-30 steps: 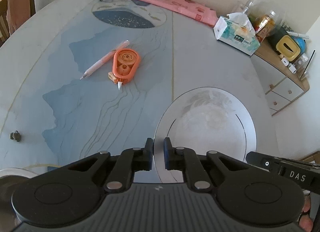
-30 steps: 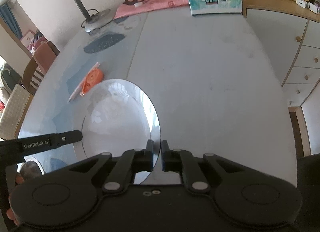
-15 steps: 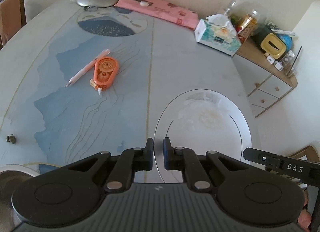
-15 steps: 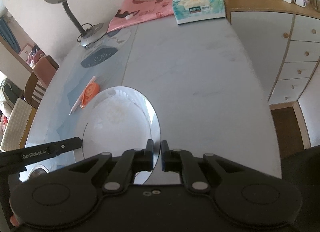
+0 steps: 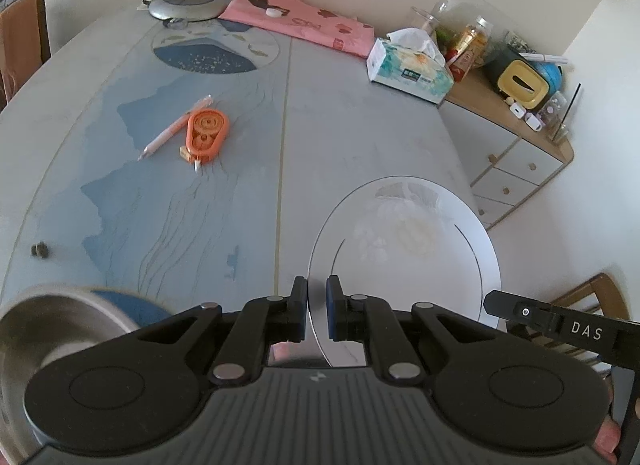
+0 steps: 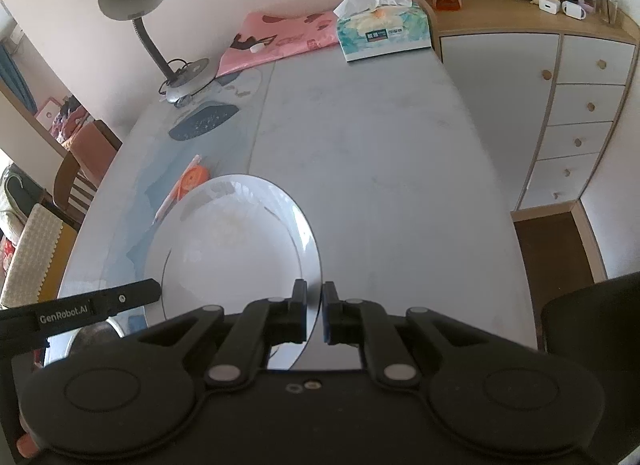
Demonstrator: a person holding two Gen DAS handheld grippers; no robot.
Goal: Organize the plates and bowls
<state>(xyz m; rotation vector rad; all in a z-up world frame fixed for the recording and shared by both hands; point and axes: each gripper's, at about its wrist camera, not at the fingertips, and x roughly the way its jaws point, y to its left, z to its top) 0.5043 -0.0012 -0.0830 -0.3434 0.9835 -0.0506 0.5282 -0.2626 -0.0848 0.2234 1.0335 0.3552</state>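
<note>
An orange tape dispenser (image 5: 206,133) and pink pen (image 5: 176,128) are lying on the far-left table (image 5: 360,137), with a tissue box (image 5: 410,72) far right. Both grippers, left (image 5: 317,303) and right (image 6: 313,301), are clamping opposite rims of the white plate (image 5: 412,241); a steel bowl (image 5: 48,329) is sitting near left.

Right tool (image 6: 314,311) pinches white plate (image 6: 236,249) — rim edge.

White round plate (image 5: 404,241) with a thin dark ring, held level above the tabletop (image 5: 340,133), opposite rim edges pinched. Steel bowl (image 5: 48,329), upright, at the tabletop's near left edge.
</note>
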